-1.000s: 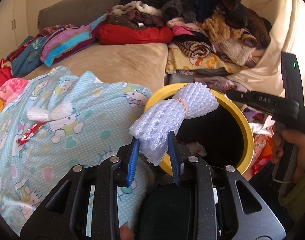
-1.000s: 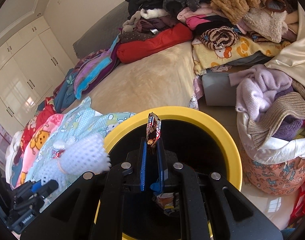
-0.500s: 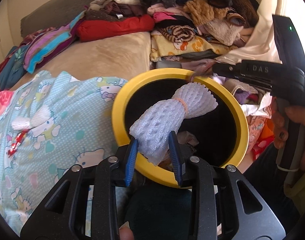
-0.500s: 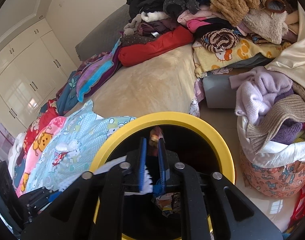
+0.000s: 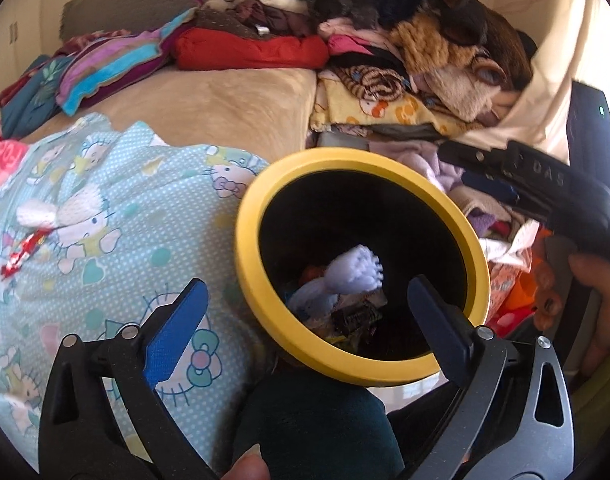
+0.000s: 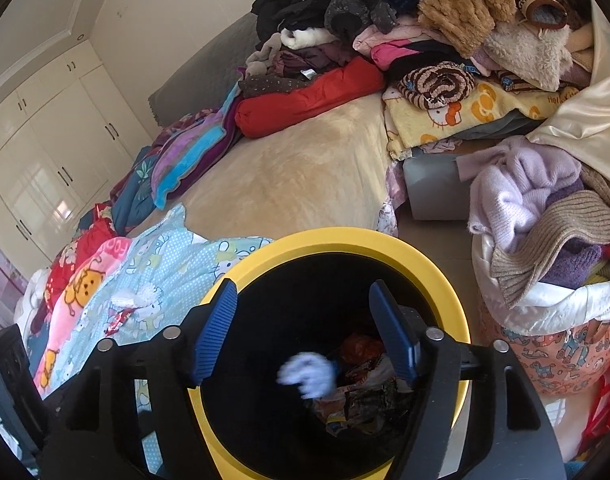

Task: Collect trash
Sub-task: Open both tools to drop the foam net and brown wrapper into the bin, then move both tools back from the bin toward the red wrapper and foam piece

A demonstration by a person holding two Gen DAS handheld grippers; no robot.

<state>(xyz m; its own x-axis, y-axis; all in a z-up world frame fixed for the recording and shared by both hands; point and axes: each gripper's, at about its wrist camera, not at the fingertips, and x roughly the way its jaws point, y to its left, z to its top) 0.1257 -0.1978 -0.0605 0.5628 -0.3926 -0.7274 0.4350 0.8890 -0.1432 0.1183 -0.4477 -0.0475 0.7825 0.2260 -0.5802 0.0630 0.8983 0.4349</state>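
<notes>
A black trash bin with a yellow rim [image 5: 475,240] [image 6: 451,292] stands beside the bed. My left gripper [image 5: 305,320] is open and empty above the bin's near edge. The white foam net bundle [image 5: 345,274] [image 6: 309,374] is inside the bin on other wrappers. My right gripper [image 6: 305,328] is open and empty over the bin mouth; the snack wrapper lies among the trash [image 6: 365,392] below. Another white foam net [image 5: 61,212] [image 6: 135,296] and a red wrapper [image 5: 23,250] [image 6: 119,318] lie on the light-blue Hello Kitty blanket [image 5: 105,240].
Piles of clothes [image 5: 385,40] cover the far side of the beige bed [image 6: 297,184]. A basket of knitwear [image 6: 545,240] stands right of the bin. White wardrobes [image 6: 45,152] line the left wall. The right gripper's body [image 5: 545,184] shows at the right.
Both grippers opened over the bin. The foam net bundle dropped from the left gripper and the snack wrapper from the right gripper into the bin.
</notes>
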